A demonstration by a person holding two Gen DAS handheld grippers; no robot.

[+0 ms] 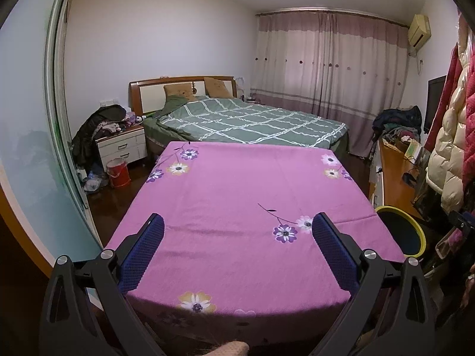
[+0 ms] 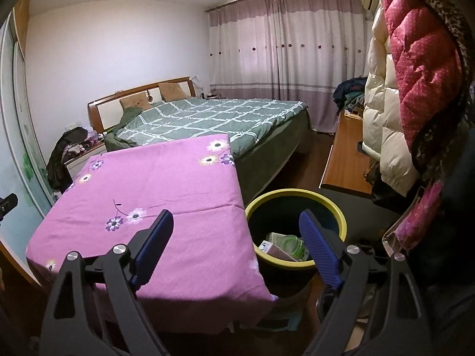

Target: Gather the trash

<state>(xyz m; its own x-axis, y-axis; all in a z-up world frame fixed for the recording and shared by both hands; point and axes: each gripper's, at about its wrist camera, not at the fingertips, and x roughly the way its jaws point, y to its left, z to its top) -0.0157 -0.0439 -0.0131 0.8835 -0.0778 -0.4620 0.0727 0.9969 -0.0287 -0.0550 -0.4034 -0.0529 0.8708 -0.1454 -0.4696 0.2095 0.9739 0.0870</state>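
The fingers [image 2: 319, 255] of the right gripper [image 2: 236, 231] are standing wide with nothing between them, hanging over the edge of the pink flowered tabletop [image 2: 166, 178] and the yellow-rimmed bin [image 2: 297, 195] just beside it. Trash [image 2: 282, 244] is lying inside the bin. The left gripper [image 1: 237, 231] is also spreading wide and empty above the tabletop [image 1: 237, 184].

Bedroom, white walls, dark wood floor [image 1: 118, 198]. Bed [image 1: 252, 121] with green checked cover at 12 o'clock, drawn curtains [image 1: 326, 68] at 1, nightstand [image 1: 123, 145] at 10, wooden desk [image 2: 344, 154] at 3. Lighting dim, indoor.
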